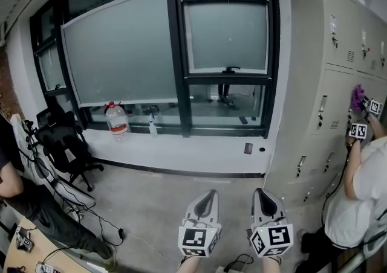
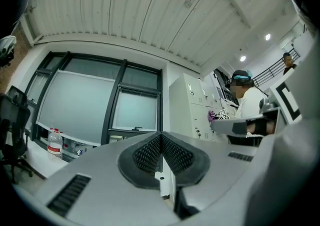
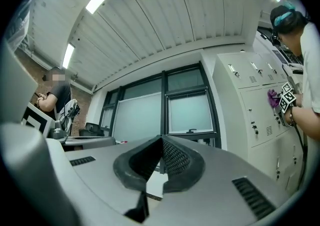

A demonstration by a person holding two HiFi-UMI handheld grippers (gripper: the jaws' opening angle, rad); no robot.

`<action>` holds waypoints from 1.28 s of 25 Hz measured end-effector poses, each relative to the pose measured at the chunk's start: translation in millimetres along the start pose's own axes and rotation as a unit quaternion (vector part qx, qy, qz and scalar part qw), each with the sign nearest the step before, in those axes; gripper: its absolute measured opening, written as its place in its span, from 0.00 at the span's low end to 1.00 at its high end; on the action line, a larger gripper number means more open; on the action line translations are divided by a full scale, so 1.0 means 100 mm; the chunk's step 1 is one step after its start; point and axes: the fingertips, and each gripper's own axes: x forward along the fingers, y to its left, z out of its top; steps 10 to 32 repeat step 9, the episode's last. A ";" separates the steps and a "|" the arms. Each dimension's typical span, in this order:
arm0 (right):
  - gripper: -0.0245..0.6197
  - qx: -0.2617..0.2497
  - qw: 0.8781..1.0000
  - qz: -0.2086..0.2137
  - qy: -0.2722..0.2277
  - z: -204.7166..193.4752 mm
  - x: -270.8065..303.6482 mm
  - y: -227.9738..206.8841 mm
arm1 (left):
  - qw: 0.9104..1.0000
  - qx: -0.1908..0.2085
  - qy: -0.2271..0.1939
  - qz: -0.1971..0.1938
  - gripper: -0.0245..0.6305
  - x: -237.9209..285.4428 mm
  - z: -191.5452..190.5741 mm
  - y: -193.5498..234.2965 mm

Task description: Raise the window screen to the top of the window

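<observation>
The window (image 1: pixel 175 54) has black frames and stands across the room, beyond a grey floor. In its right pane a grey screen (image 1: pixel 227 36) covers the upper part, and a small dark handle (image 1: pixel 230 70) sits at the screen's bottom bar. Clear glass shows below that bar. The same screen appears ahead in the left gripper view (image 2: pixel 132 110) and the right gripper view (image 3: pixel 190 112). My left gripper (image 1: pixel 208 194) and right gripper (image 1: pixel 261 192) are side by side at the bottom, far short of the window. Both are shut with nothing between the pads (image 2: pixel 150 152) (image 3: pixel 175 157).
Pale metal lockers (image 1: pixel 329 72) fill the right wall, and a person in white (image 1: pixel 363 175) works there with marked grippers. A water bottle (image 1: pixel 117 121) and a spray bottle (image 1: pixel 153 125) stand on the sill. An office chair (image 1: pixel 63 145), a seated person (image 1: pixel 15 181) and floor cables are at the left.
</observation>
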 end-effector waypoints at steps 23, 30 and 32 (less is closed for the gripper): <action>0.05 0.001 1.000 -0.001 0.001 0.01 -0.07 -0.01 | 1.000 0.005 0.000 0.001 0.04 -0.03 0.03 -0.02; 0.05 0.001 1.000 -0.001 0.001 0.01 -0.07 -0.01 | 1.000 0.005 0.000 0.001 0.04 -0.03 0.03 -0.02; 0.05 0.001 1.000 -0.001 0.001 0.01 -0.07 -0.01 | 1.000 0.005 0.000 0.001 0.04 -0.03 0.03 -0.02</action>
